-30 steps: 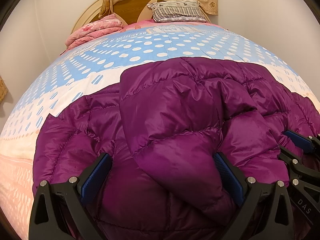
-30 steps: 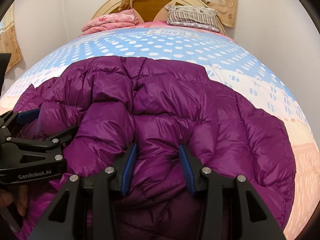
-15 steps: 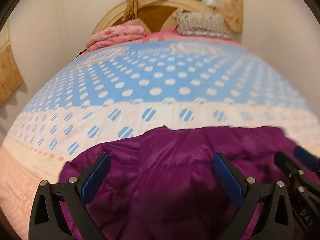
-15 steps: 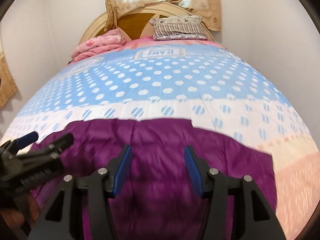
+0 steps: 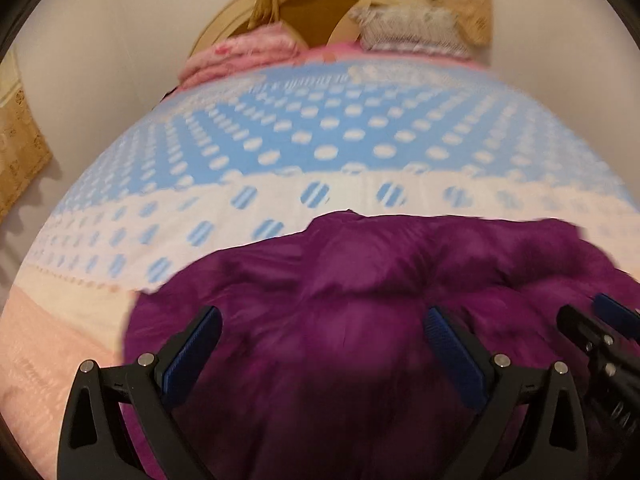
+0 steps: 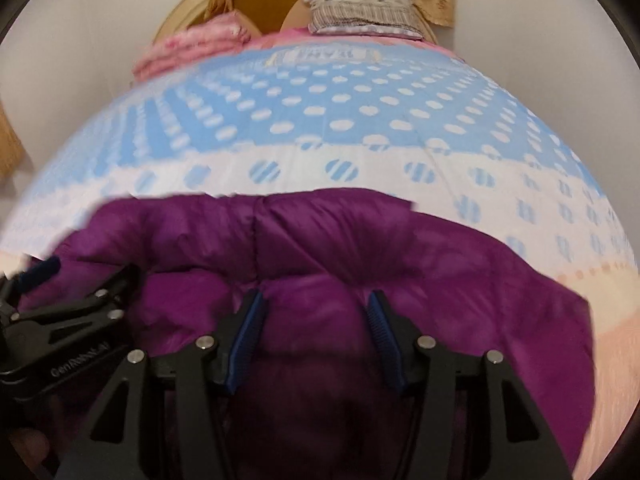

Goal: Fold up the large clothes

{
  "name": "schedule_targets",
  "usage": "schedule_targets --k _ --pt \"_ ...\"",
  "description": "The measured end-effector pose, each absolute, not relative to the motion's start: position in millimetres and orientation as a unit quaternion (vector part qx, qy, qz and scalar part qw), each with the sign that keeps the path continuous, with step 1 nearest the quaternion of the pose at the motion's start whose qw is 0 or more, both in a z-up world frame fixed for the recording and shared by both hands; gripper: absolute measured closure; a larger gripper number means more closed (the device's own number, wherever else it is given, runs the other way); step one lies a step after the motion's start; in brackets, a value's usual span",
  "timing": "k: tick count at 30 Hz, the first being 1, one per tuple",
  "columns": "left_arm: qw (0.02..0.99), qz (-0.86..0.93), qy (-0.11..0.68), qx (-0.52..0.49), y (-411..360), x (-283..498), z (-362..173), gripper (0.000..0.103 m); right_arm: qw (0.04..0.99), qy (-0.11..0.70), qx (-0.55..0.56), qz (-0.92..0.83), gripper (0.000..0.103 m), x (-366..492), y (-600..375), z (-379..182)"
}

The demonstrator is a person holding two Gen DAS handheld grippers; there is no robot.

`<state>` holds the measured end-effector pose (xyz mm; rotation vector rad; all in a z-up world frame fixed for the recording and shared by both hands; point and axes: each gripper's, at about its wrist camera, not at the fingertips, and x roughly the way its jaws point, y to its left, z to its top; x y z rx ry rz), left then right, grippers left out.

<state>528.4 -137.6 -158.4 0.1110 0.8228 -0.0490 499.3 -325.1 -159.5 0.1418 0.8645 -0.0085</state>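
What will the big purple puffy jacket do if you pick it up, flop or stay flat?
The purple jacket would probably flop and sag, since it already lies in soft bulges and folds on the bed. Its quilted puffs suggest it is light for its size. The shiny fabric may be slippery between the right gripper fingers.

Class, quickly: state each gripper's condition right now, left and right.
Left gripper: open wide over the purple jacket.
Right gripper: partly open; jacket bulges between its fingers; grip cannot be told.
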Motion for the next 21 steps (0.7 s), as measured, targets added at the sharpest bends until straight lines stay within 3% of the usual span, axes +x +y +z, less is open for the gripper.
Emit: schedule_targets --k 3,5,8,13,18,21 --pt "0.929 -0.054 0.362 0.057 -132 480 -150 0.001 0.919 0.39 0.053 0.034 0.041 452 -303 -139" --pt "0.922 -0.06 0.371 0.098 -145 469 -167 0.001 0.914 0.403 0.033 0.045 0.039 432 -293 -154" --pt "0.91 -0.042 0.39 0.133 -160 475 -197 0.001 0.903 0.428 0.029 0.037 0.041 431 -296 -186" --pt "0.909 -0.046 0.401 0.104 -155 484 -208 0.001 0.911 0.412 0.005 0.024 0.039 436 -303 -195" --pt "0.911 -0.04 0.399 0.098 -137 470 -179 0.001 0.903 0.426 0.041 0.035 0.039 427 -317 -175" --pt "0.923 -0.045 0.374 0.082 -108 426 -147 0.001 0.91 0.407 0.062 0.039 0.027 380 -343 -143"
